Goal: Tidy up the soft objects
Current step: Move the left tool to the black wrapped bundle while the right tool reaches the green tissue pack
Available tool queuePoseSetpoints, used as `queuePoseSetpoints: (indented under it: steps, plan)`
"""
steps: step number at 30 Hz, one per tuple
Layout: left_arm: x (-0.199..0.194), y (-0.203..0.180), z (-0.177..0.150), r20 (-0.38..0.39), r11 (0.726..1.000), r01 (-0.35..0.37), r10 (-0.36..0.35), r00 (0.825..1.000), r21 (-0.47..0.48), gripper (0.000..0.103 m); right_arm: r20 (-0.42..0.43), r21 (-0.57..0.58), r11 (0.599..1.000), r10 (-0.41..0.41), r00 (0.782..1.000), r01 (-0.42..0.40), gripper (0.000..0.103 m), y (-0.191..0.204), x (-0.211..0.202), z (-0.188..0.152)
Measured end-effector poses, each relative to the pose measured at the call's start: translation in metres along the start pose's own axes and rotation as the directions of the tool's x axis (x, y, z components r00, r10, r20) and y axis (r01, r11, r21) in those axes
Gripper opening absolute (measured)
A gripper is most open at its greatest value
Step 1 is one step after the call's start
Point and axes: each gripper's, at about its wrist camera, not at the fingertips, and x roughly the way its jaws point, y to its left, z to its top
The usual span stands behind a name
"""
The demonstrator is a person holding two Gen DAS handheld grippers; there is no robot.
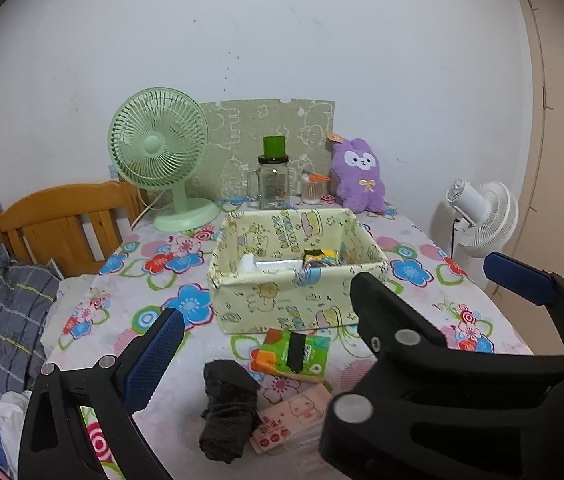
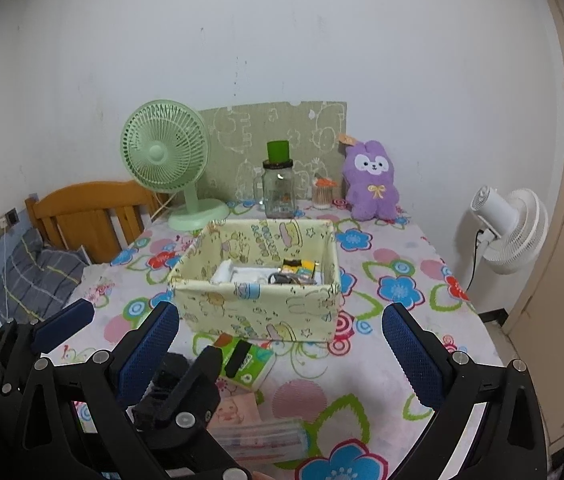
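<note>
Floral tablecloth [image 1: 421, 240] carries fabric box [image 1: 293, 300], 2 tissue packs beside black bundle [image 1: 228, 412]; both tongs gape empty.

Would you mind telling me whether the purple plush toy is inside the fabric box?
No, the plush toy sits upright at the table's far edge by the wall, behind the box and outside it.

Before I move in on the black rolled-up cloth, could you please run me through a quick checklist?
1. Left tongs open: ok.
2. Right tongs open, empty: ok.
3. Black cloth roll unobstructed from above: ok.
4. Roll apart from pink tissue pack: not ok, they touch.
5. Fabric box has spare room: ok, partly filled.
6. Green tissue pack clear of the box: cannot tell.
</note>
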Motion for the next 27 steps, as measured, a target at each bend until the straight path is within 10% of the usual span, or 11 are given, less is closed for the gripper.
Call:
queuePoseSetpoints:
  steps: [27]
  plan:
    - [0.045,0.007,-0.069,-0.139,0.998,-0.055,0.054,0.989,0.0,0.092,-0.123,0.019,1.0,-0.006,0.992,0.008,0.101,-0.001,0.044,-0.072]
